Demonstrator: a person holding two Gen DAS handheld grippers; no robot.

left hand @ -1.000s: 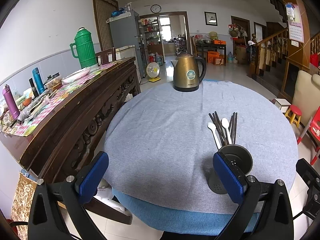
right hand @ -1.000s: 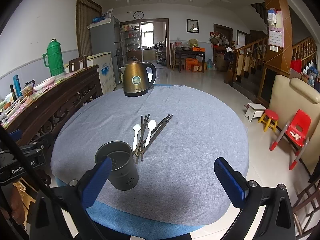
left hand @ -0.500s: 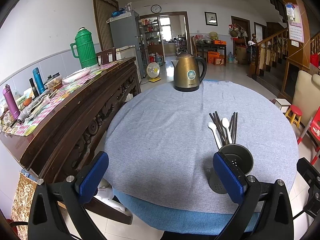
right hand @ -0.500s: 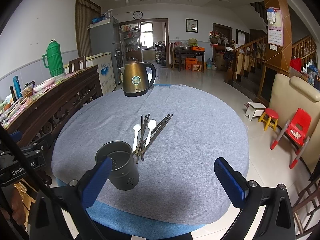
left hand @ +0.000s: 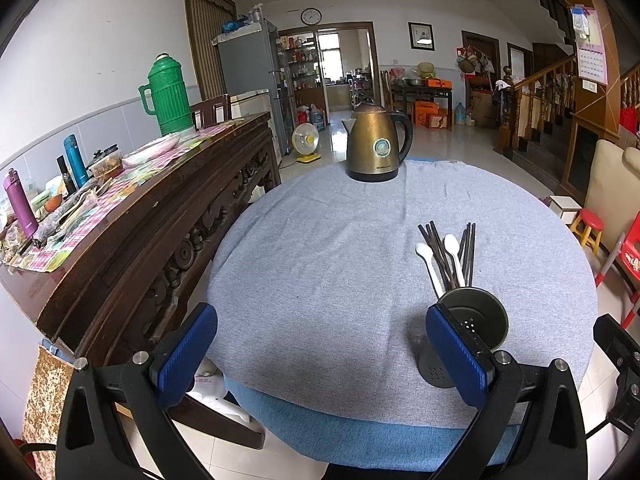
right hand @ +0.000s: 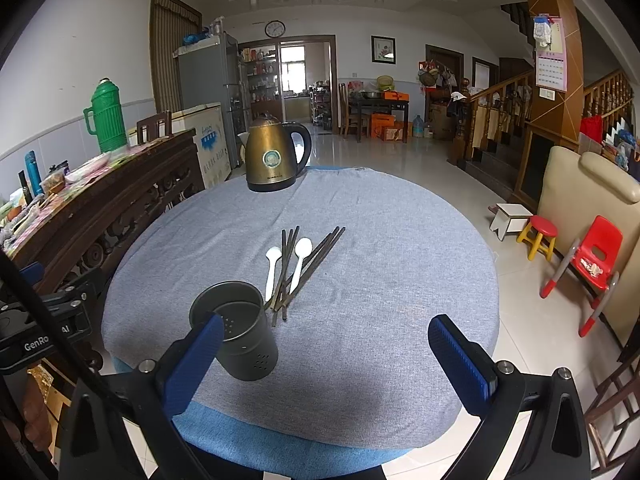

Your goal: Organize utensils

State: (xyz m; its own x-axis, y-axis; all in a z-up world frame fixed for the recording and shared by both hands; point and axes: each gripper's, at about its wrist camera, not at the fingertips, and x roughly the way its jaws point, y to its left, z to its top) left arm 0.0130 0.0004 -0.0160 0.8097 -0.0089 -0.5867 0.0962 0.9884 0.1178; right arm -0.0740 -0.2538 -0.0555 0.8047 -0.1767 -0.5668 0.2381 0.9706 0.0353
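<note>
A dark perforated metal utensil holder (right hand: 240,336) (left hand: 476,320) stands empty near the front of the round grey-clothed table (right hand: 400,280) (left hand: 320,280). Just beyond it lie several dark chopsticks (right hand: 312,260) (left hand: 466,248) and two white spoons (right hand: 273,264) (right hand: 300,256) (left hand: 428,260). My left gripper (left hand: 322,354) hovers open over the table's near edge, its right finger just in front of the holder. My right gripper (right hand: 326,364) is open too, low at the front edge, its left finger beside the holder. Nothing is between either pair of fingers.
A brass-coloured electric kettle (right hand: 274,156) (left hand: 378,146) stands at the table's far side. A carved wooden sideboard (left hand: 132,216) with a green thermos (left hand: 168,92) and bottles runs along the left. Small red chairs and stools (right hand: 596,256) sit on the floor at right.
Both grippers have barely shifted; the holder sits very slightly lower in the left wrist view. Nothing was grasped or moved.
</note>
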